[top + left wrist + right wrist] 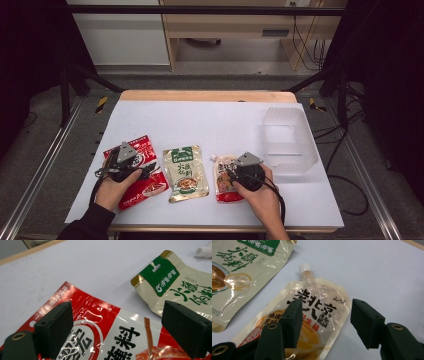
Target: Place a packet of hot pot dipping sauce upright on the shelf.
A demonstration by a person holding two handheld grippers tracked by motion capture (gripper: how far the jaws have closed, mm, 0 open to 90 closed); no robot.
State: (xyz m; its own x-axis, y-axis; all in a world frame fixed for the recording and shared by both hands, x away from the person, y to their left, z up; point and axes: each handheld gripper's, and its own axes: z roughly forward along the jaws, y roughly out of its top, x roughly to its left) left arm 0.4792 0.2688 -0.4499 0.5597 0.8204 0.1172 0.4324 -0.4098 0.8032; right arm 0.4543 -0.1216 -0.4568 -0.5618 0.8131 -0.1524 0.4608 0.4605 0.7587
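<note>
Open tool (122,332) above red pouch (105,335); green-topped beige pouch (175,287) just beside, on white table (87,267)

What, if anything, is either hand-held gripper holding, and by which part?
Nothing: the left hand-held gripper stands open above the red pouch, the right hand-held gripper above the spouted pouch.

Left gripper (131,161) and right gripper (239,169) are showing black blocky jaws with screw holes, grey triangular plates at 12 o'clock, black cables trailing toward 6; a dark sleeve (85,225) is covering the left forearm.
</note>
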